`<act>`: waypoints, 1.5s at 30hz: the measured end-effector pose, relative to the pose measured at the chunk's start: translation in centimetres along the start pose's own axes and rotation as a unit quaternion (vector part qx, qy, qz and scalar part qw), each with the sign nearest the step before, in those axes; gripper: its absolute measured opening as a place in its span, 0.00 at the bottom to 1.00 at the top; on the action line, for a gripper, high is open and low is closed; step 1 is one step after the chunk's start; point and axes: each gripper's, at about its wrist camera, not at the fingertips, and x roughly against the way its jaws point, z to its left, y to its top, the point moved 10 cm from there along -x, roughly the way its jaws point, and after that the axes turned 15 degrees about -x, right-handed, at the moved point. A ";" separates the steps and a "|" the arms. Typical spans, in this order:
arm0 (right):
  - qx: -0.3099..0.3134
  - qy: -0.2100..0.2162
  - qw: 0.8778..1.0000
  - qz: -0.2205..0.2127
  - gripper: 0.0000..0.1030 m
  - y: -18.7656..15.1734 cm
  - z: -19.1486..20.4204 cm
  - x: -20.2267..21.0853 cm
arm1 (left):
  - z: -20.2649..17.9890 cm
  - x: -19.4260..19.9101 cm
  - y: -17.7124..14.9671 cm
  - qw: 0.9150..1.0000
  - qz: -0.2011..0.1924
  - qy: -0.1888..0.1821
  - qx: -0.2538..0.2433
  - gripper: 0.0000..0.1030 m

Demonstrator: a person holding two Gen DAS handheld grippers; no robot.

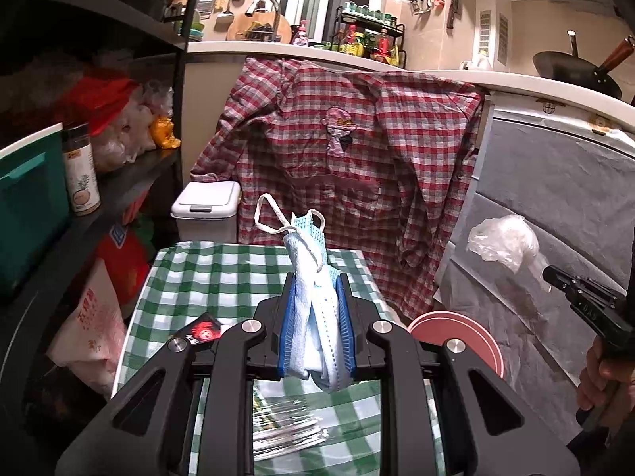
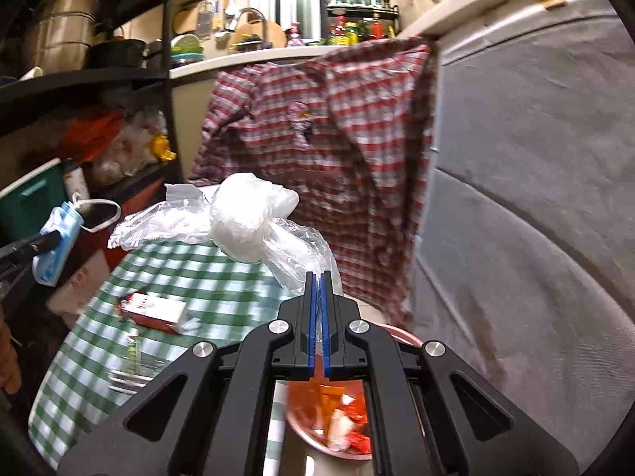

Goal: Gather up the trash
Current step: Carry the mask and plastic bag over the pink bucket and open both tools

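In the left wrist view, the left tool (image 1: 315, 289) pinched a crumpled blue face mask (image 1: 313, 277) between its blue pads, the mask standing up lengthwise along the fingers with its white ear loops sticking out past the tips. Below lay the bench (image 1: 190, 273) under a green checked cloth. A white lidded bin (image 1: 206, 210) stood on the floor just beyond the bench's far edge, ahead and a little left of the tool. A pink dish (image 1: 456, 333) sat at the bench's right edge, and a red packet (image 1: 202, 331) lay near left.

In the right wrist view, the right tool (image 2: 318, 281) had its pads pressed together on the tail of a clear plastic bag (image 2: 246, 218), whose knotted bulk hung ahead and to the left over the cloth. A red and white carton (image 2: 154, 311) lay on the cloth to the left, and the dish, full of orange scraps, sat beneath the tool. The bin did not show here.

Judging by this, the bin lay far-left of both loads, and the left hand was the nearer to it.
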 end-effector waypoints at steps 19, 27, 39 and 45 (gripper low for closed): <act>-0.003 -0.056 0.998 0.001 0.02 -0.6 -6.4 -0.5 | -10.2 -4.6 1.1 0.999 0.004 -0.040 -0.034 0.20; -0.012 -0.067 0.998 0.002 0.02 -0.5 -8.0 -0.9 | -13.3 -6.4 0.7 0.997 0.014 -0.062 -0.038 0.20; -0.019 -0.093 0.995 0.030 0.02 -1.6 -9.2 -3.1 | -17.2 -10.0 -1.2 0.990 0.054 -0.120 -0.059 0.20; -0.018 -0.098 0.994 0.038 0.03 -1.9 -9.5 -4.0 | -18.4 -11.3 -1.5 0.987 0.064 -0.131 -0.065 0.20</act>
